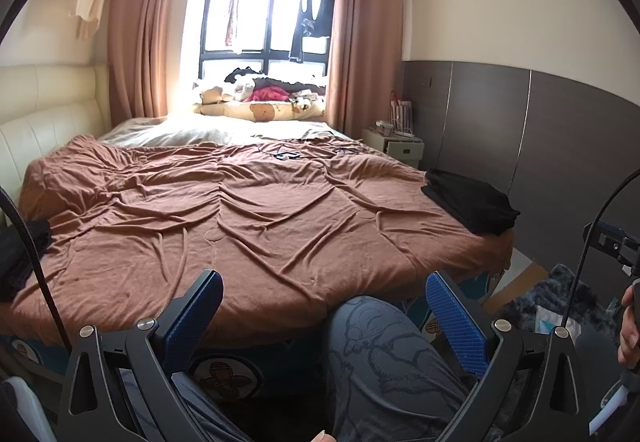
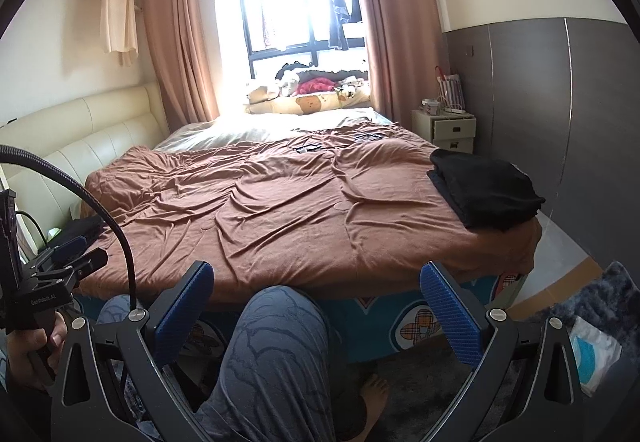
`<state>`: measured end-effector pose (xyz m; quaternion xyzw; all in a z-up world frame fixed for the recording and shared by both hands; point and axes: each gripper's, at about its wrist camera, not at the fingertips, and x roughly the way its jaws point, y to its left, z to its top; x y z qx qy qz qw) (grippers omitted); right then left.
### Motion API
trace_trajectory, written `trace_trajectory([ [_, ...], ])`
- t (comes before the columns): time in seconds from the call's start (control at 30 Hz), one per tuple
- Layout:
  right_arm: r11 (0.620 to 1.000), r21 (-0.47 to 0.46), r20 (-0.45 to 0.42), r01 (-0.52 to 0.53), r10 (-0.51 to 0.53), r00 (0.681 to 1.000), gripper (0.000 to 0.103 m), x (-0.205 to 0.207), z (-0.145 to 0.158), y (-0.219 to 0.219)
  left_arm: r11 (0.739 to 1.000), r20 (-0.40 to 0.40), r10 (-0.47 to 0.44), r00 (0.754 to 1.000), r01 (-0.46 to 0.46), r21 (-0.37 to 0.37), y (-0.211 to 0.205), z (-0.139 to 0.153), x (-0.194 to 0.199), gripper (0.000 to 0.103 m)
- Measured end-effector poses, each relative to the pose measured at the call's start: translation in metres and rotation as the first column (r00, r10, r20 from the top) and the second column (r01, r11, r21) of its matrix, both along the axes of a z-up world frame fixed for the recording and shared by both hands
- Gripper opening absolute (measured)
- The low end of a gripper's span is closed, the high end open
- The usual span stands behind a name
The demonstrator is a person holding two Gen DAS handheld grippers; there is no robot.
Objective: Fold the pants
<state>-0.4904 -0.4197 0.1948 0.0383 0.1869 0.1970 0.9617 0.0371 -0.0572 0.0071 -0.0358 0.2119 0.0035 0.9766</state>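
A folded stack of black pants (image 1: 472, 201) lies at the right edge of the brown bedspread (image 1: 260, 209); it also shows in the right wrist view (image 2: 484, 189). Another dark garment (image 1: 24, 254) lies crumpled at the bed's left edge, seen too in the right wrist view (image 2: 80, 230). My left gripper (image 1: 324, 318) is open and empty, held off the bed's front edge above the person's knee. My right gripper (image 2: 316, 314) is open and empty, also in front of the bed. The left gripper shows in the right wrist view (image 2: 76, 258).
A cream headboard (image 1: 48, 113) runs along the left. Cables and small devices (image 1: 288, 155) lie at the bed's far side. A nightstand (image 2: 452, 129) stands by the grey wall panel. A dark rug (image 2: 592, 306) with a white bag lies on the floor at right.
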Motion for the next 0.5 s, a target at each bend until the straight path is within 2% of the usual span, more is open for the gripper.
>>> trace_trajectory([
  [0.5, 0.998, -0.049, 0.0, 0.042, -0.042, 0.999, 0.103, -0.001, -0.004, 0.016, 1.0, 0.016, 0.004, 1.0, -0.004, 0.0, -0.002, 0.005, -0.005, 0.102],
])
